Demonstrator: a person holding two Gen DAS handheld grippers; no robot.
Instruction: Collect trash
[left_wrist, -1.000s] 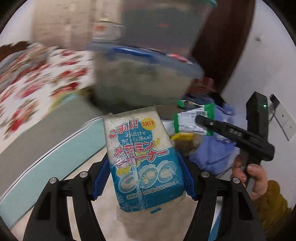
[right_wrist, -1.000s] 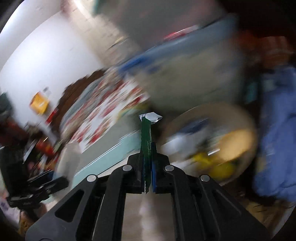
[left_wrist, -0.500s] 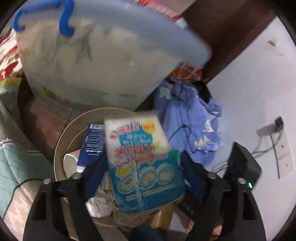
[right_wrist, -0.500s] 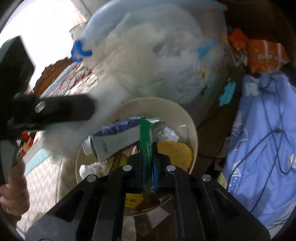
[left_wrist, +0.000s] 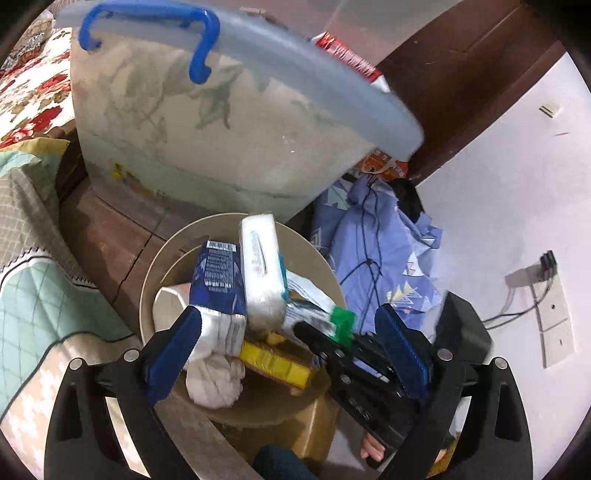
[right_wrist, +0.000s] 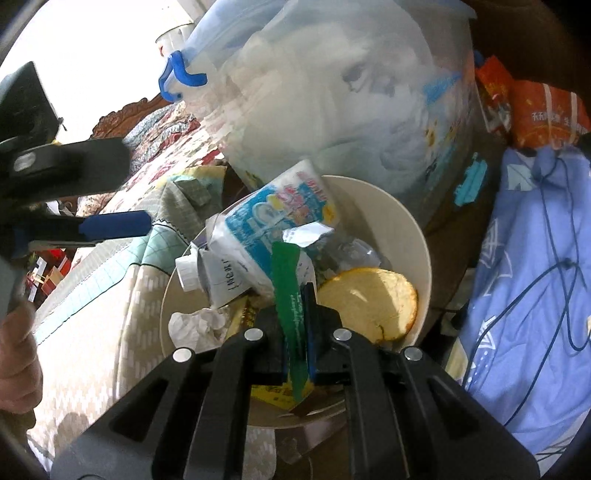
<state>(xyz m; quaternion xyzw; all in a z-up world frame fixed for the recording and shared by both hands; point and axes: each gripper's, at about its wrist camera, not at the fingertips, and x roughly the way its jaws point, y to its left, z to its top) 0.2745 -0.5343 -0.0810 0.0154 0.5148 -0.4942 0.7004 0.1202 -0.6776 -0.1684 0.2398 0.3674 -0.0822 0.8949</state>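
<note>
A beige round bin (left_wrist: 159, 273) stands below both grippers, full of trash. The white and blue sponge pack (left_wrist: 262, 273) lies loose on top of it, leaning on a blue carton (left_wrist: 218, 280). My left gripper (left_wrist: 288, 314) hangs over the bin; its jaws are opening wide and nothing is between them. My right gripper (right_wrist: 295, 317) is over the bin (right_wrist: 417, 243) too. A green wrapper (right_wrist: 290, 295) stands upright between its fingers, still pinched as its jaws start opening. From the left wrist the right gripper (left_wrist: 321, 339) and green wrapper (left_wrist: 341, 325) show above the rim.
A big translucent storage box (left_wrist: 221, 129) with blue handles stands right behind the bin. Blue cloth with a cable (left_wrist: 373, 258) lies to the right, with orange packets (right_wrist: 543, 110) behind it. A floral bed (left_wrist: 29, 81) and quilted mat (left_wrist: 33, 295) are left. A hand (right_wrist: 18, 354) holds the left gripper.
My left gripper swung over the bin and opened, and the sponge pack fell from it into the bin. My right gripper came down over the bin with the green wrapper.
</note>
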